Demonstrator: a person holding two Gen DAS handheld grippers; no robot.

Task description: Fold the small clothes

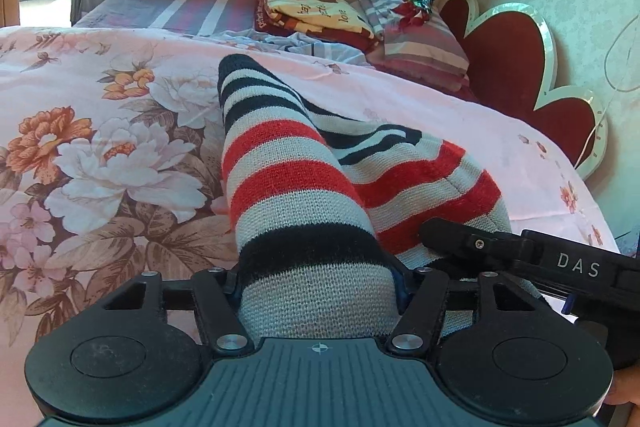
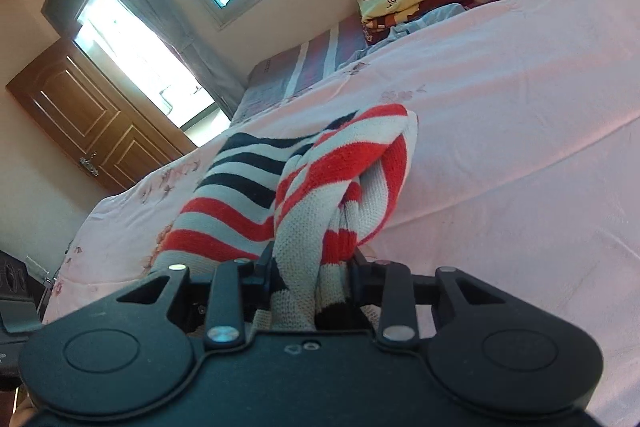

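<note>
A small knitted garment (image 1: 296, 195) with red, black and grey-white stripes lies on the pink floral bedspread (image 1: 100, 155). My left gripper (image 1: 318, 287) is shut on one striped end of it, the fabric bunched between the jaws. My right gripper (image 2: 312, 283) is shut on another bunched part of the same garment (image 2: 320, 179), seen in the right wrist view. The right gripper's body also shows in the left wrist view (image 1: 520, 255), close to the right of the left one and touching the knit. Both sets of fingertips are hidden in the fabric.
Folded blankets (image 1: 316, 11) and striped pillows (image 1: 416, 39) sit at the head of the bed, beside a red heart-shaped headboard (image 1: 516, 67). A window and curtains are behind. A wooden door (image 2: 88, 115) is at the left in the right wrist view.
</note>
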